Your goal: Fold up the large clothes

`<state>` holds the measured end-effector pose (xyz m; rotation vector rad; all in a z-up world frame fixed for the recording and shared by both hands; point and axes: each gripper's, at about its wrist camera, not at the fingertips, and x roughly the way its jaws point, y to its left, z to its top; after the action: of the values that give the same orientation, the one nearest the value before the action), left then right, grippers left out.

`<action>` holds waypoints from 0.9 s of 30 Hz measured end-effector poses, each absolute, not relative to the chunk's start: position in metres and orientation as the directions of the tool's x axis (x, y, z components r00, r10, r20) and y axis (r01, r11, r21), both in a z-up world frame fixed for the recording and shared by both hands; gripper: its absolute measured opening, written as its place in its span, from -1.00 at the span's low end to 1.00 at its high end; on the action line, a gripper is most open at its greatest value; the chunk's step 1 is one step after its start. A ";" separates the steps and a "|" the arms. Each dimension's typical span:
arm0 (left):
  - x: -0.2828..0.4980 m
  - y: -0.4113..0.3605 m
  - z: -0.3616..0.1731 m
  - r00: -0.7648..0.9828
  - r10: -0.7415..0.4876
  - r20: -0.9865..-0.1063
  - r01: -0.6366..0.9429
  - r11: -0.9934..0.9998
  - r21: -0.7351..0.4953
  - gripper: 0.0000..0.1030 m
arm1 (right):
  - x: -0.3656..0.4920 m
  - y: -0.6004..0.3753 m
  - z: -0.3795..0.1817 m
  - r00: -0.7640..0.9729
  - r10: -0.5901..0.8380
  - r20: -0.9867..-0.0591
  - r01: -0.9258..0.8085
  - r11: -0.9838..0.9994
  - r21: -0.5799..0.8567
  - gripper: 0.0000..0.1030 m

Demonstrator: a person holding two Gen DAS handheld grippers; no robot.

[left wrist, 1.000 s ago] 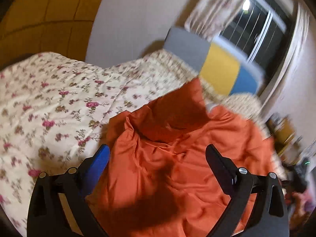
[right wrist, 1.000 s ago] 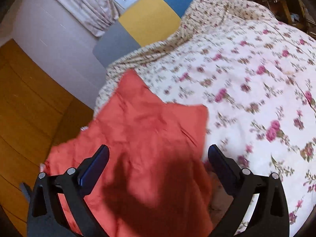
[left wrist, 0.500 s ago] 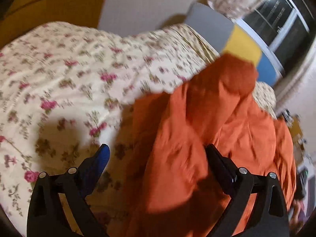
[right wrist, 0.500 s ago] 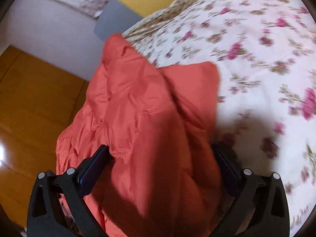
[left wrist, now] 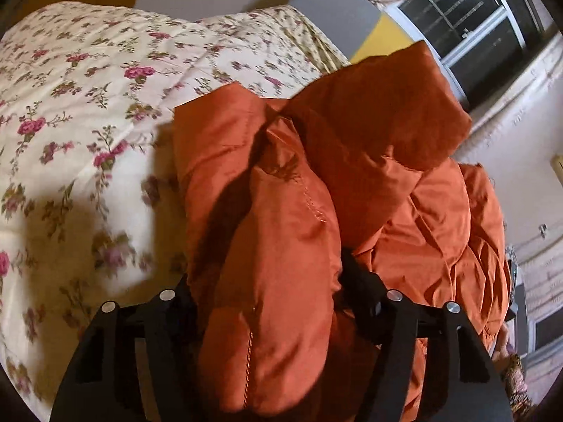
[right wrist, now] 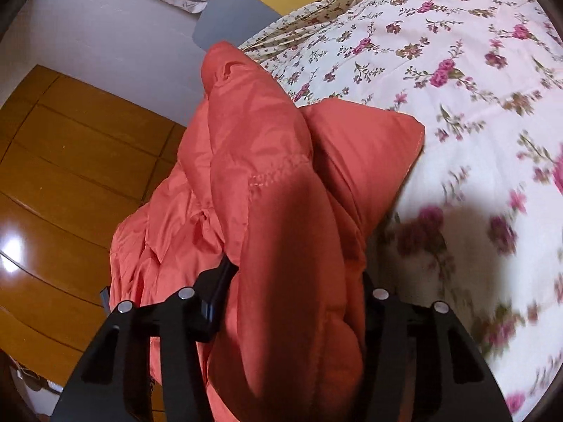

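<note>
A large orange garment (left wrist: 352,161) lies bunched on a floral bed quilt (left wrist: 77,112). My left gripper (left wrist: 271,281) is shut on a thick fold of it, and the cloth hides both fingertips. In the right wrist view the same orange garment (right wrist: 267,161) fills the middle. My right gripper (right wrist: 295,274) is shut on another thick fold of it, with only the left finger (right wrist: 218,281) partly showing. Both folds rise toward the far end of the garment, which drapes over the bed's edge.
The floral quilt (right wrist: 457,70) covers the bed. A grey, yellow and blue headboard (left wrist: 337,10) stands at the far end below a dark window (left wrist: 471,24) with curtains. A wooden floor (right wrist: 63,176) lies to the left in the right wrist view.
Both grippers were open above the garment one second ago. They moved down onto it and closed, each bunching a thick fold of orange cloth between its fingers.
</note>
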<state>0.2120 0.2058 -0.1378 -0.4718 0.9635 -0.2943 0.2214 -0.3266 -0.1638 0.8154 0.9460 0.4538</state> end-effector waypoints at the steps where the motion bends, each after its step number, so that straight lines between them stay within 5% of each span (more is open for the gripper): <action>1: 0.204 0.201 -0.137 0.540 -0.442 -0.717 0.044 0.865 -0.500 0.28 | 0.214 -0.329 -0.163 0.526 0.661 -0.535 -0.002 0.630 0.777 0.01; 11: 0.136 0.181 -0.143 0.535 -0.488 -0.689 0.093 0.845 -0.527 0.28 | 0.130 -0.359 -0.159 0.547 0.650 -0.528 0.006 0.628 0.778 0.02; 13: 0.125 0.179 -0.143 0.550 -0.475 -0.687 0.085 0.850 -0.520 0.35 | 0.121 -0.362 -0.158 0.558 0.627 -0.543 0.018 0.645 0.764 0.20; 16: 0.114 0.181 -0.140 0.571 -0.399 -0.717 0.018 0.880 -0.475 0.76 | 0.111 -0.364 -0.149 0.581 0.565 -0.585 0.036 0.701 0.712 0.45; 18: 0.105 0.190 -0.133 0.588 -0.417 -0.693 0.011 0.861 -0.508 0.76 | 0.102 -0.367 -0.138 0.600 0.470 -0.647 0.065 0.777 0.626 0.70; 27: 0.107 0.213 -0.082 0.712 -0.327 -0.621 0.019 0.893 -0.449 0.91 | 0.125 -0.363 -0.094 0.698 0.365 -0.616 -0.006 0.863 0.505 0.76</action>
<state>0.1069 0.2128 -0.0818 -0.4346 0.7592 -0.1983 0.1247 -0.3628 -0.0939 0.4981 0.7781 0.2164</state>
